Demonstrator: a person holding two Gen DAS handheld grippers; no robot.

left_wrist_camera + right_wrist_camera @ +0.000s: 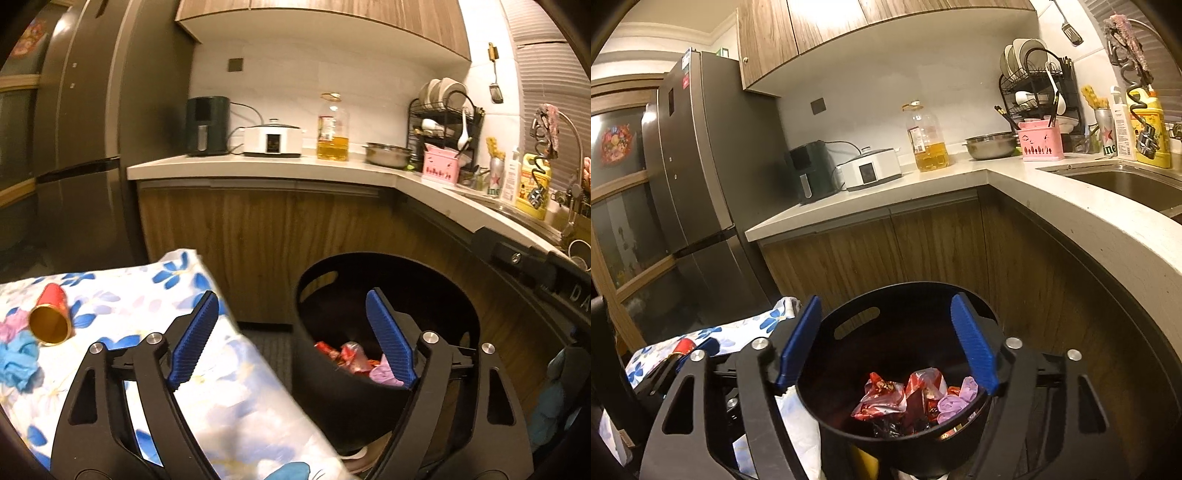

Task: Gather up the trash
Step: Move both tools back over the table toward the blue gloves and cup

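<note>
1. Left wrist view: the left gripper (288, 343) is spread wide with nothing between its pads, hanging over the gap between the cloth (155, 295) and the black bin (388, 332). The bin stands on the floor to the right, with red wrappers (343, 356) and a pink scrap in its bottom. On the cloth to the left lie a red-and-gold cup (50, 317) on its side and blue crumpled trash (16, 362) nearer the edge.

2. Right wrist view: the right gripper (886, 345) is also spread and empty, directly above the bin (905, 369). Wrappers (901, 398) lie inside.

3. Judgement: this looks like a drop into the bin just finished. Next, a gripper must swing left to the cloth and close on the cup or the blue piece.

4. Only the left view shows the remaining trash clearly; only the right view looks straight into the bin and shows the sink (1126, 184).
</note>
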